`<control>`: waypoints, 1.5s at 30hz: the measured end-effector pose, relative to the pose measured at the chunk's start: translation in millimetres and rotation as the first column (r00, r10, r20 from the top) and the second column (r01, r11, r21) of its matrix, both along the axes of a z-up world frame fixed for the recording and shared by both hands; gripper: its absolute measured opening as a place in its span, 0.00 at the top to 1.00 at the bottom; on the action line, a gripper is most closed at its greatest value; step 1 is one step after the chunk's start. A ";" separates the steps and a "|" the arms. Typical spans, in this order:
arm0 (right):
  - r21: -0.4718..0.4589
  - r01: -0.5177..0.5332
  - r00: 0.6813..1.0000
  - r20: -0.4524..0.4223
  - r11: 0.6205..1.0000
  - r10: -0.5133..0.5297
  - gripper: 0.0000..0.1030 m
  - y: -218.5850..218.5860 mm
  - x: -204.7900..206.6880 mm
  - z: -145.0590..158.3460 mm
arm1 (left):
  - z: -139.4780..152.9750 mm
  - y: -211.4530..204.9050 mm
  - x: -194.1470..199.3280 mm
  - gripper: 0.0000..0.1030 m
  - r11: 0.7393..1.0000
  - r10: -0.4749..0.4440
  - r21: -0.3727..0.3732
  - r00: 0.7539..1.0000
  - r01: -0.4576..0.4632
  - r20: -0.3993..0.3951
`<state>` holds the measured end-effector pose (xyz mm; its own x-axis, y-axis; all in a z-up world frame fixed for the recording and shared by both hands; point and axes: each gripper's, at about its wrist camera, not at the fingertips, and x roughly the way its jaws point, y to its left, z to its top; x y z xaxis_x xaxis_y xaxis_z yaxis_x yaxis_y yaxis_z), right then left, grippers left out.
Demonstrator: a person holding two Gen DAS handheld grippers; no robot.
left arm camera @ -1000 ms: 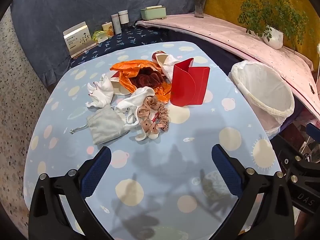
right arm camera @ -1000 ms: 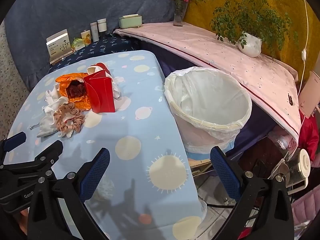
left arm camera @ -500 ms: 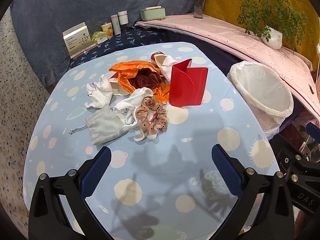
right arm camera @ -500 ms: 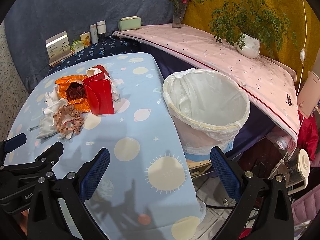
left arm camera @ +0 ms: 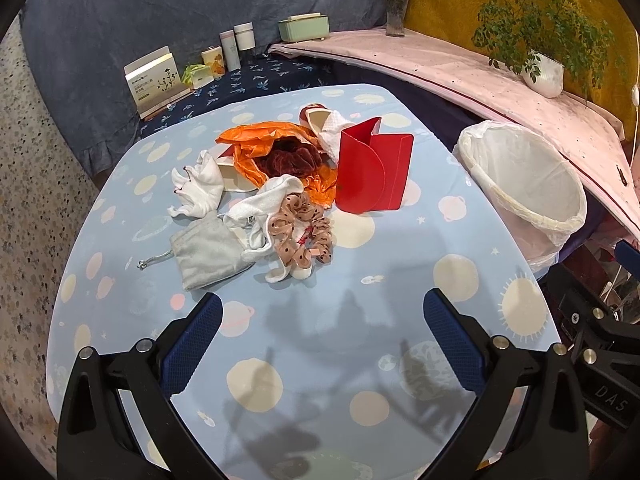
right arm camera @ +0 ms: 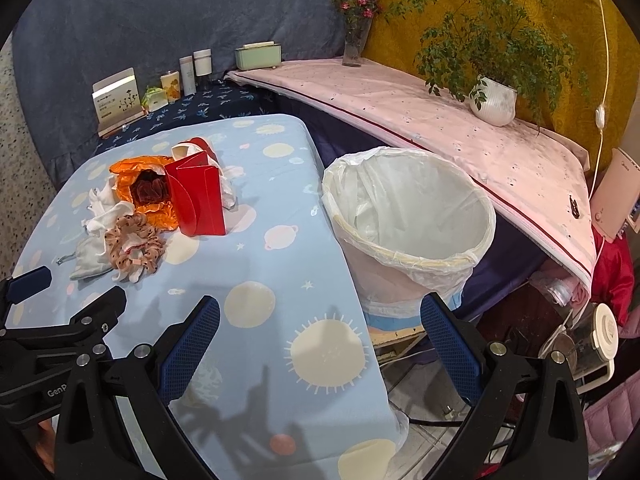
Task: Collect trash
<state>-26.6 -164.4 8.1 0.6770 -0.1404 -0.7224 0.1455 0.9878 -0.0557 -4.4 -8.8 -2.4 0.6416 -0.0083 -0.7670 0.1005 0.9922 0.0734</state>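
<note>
On blue planet-print table (left arm camera: 328, 344), trash pile (left arm camera: 276, 196), lined bin (right arm camera: 412, 236) beside, left gripper (left arm camera: 320, 344) and right gripper (right arm camera: 320, 344) both released

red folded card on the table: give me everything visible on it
The red folded card looks like glossy stiff paper, an envelope-like sleeve with a rounded flap, standing upright and partly open on the blue patterned tablecloth. It is at the right end of the trash pile, close against the orange plastic bag, nearest the lined bin. Neither gripper touches it.
</note>
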 end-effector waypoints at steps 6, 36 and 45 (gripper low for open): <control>0.005 -0.003 1.000 -0.005 1.000 0.003 0.07 0.3 0.9 -1.4 | -1.0 -2.1 -0.6 0.07 1.000 0.000 0.002 1.000 0.000 0.001; 0.006 0.007 1.000 -0.016 1.000 -0.007 0.07 0.3 6.3 0.4 | 0.1 6.7 3.4 0.07 1.000 0.011 -0.005 1.000 -0.011 -0.006; 0.016 0.013 1.000 -0.024 1.000 -0.013 0.07 0.5 8.1 1.3 | 2.2 8.9 2.9 0.07 1.000 0.016 -0.005 1.000 -0.016 0.002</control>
